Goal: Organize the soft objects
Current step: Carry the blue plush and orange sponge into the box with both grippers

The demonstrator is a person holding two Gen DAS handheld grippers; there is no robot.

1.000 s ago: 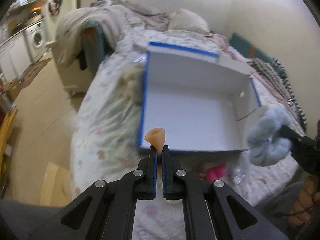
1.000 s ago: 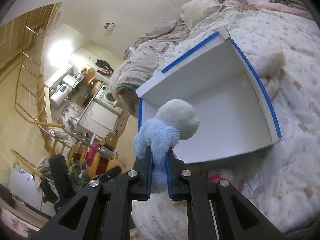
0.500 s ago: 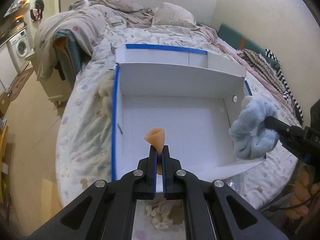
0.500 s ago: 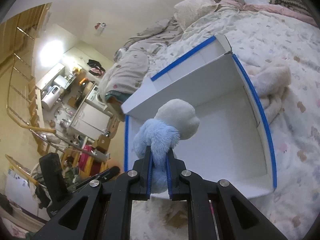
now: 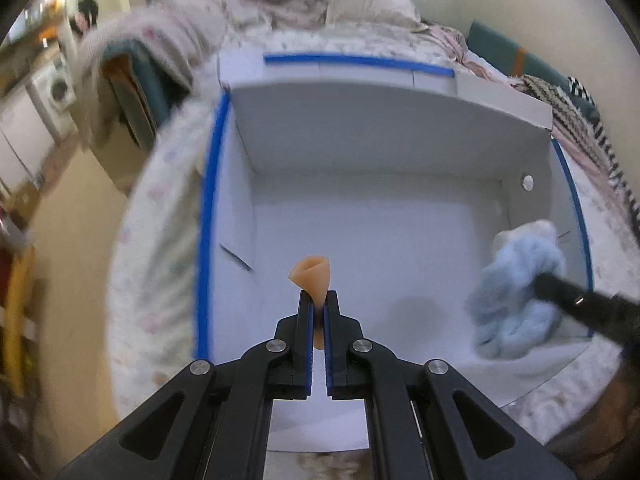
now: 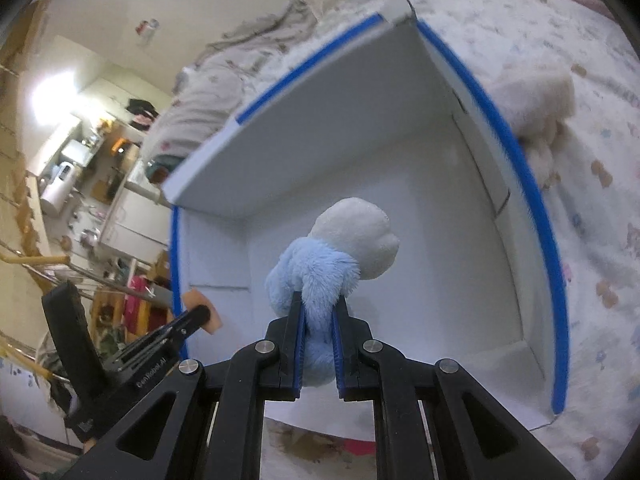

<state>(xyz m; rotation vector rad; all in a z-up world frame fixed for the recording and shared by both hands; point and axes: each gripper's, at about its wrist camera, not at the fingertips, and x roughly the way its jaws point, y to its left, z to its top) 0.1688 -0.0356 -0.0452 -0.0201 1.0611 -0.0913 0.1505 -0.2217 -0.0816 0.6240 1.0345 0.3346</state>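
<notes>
A white box with blue-taped edges (image 5: 211, 184) (image 6: 532, 184) lies open on the bed. My left gripper (image 5: 318, 308) is shut on a small peach soft piece (image 5: 311, 276) and holds it above the box's near-left floor. My right gripper (image 6: 319, 312) is shut on a fluffy blue-and-white plush toy (image 6: 340, 256) and holds it above the box's inside. The plush also shows in the left wrist view (image 5: 516, 288) at the box's right wall. The left gripper and peach piece show in the right wrist view (image 6: 200, 312) at the box's left edge.
A cream plush (image 6: 536, 96) lies on the flowered bedspread (image 6: 592, 160) just outside the box's far wall. Rumpled bedding and a pillow (image 5: 368, 0) lie beyond the box. The bed's edge drops to the floor (image 5: 72, 240) on the left.
Both grippers have moved forward over the box with their loads. The box now fills both views, and the plush hangs inside its right wall.
</notes>
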